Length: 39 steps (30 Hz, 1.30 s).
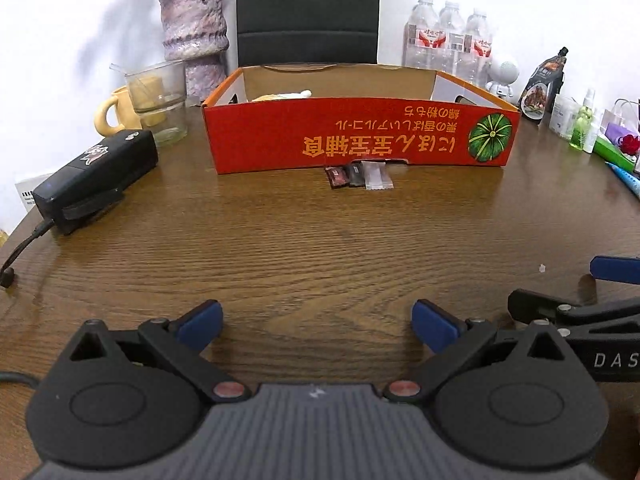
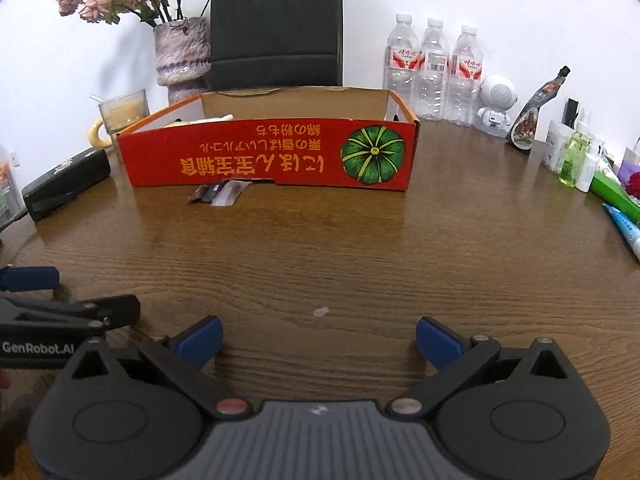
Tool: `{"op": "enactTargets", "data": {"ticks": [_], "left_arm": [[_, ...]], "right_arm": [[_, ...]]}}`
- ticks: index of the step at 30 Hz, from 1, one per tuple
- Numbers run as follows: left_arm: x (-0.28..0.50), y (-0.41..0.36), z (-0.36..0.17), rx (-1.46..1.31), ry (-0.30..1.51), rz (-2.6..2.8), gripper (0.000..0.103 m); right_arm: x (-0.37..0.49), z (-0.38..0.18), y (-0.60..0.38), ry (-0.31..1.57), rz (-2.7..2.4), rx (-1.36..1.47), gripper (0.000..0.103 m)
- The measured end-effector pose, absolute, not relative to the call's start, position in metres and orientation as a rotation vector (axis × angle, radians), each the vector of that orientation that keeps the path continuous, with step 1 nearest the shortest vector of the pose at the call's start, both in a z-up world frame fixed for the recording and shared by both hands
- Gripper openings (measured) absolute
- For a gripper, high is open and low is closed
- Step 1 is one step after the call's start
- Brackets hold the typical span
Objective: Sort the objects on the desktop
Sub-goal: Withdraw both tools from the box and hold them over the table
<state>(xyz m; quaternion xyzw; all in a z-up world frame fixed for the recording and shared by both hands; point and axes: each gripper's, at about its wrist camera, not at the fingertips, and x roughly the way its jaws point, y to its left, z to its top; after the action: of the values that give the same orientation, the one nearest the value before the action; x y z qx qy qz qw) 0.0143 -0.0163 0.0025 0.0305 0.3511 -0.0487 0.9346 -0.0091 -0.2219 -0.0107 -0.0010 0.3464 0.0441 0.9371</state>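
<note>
Both grippers sit low over the wooden table (image 1: 320,240), side by side, pointing toward the red cardboard box (image 1: 360,136) at the far side. Left gripper (image 1: 318,322): jaws wide apart, nothing between them. Right gripper (image 2: 319,338): jaws likewise spread, holding nothing. The loose items in plain reach are 3 small sachets (image 1: 358,176), 1 dark red, 1 black and 1 pale, lying flat side by side and touching, just against the foot of the box's near wall. Their long axes run roughly toward and away from the grippers, so the row itself spans left to right. From the left wrist view the sachets lie almost dead ahead, a little right of the jaws' midline; from the right wrist view the same sachets (image 2: 220,196) lie well to the left of its midline. Judgement: the left gripper has the straighter line to them, though both are well apart from the packets, with bare table between. Something pale shows over the box's near rim on its left side; what it is cannot be told. The scene fits either sachets waiting to go into the box or a sort that is otherwise complete. A tiny pale scrap (image 2: 321,311) lies on the table just ahead of the right gripper.
</note>
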Motion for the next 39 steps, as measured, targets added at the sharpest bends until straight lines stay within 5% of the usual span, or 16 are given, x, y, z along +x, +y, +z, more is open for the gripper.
{"op": "enactTargets", "data": {"ticks": [37,38,39], "left_arm": [[0.019,-0.006,0.006,0.028,0.702,-0.107,0.103],[0.022,0.001,0.009,-0.014,0.706,-0.107,0.103],[0.025,0.007,0.013,-0.046,0.704,-0.103,0.103]], "right_arm": [[0.011,-0.001,-0.213,0.687,0.148,-0.011,0.103],[0.017,0.002,-0.211,0.679,0.162,-0.009,0.099],[0.023,0.006,-0.209,0.671,0.176,-0.007,0.085]]}}
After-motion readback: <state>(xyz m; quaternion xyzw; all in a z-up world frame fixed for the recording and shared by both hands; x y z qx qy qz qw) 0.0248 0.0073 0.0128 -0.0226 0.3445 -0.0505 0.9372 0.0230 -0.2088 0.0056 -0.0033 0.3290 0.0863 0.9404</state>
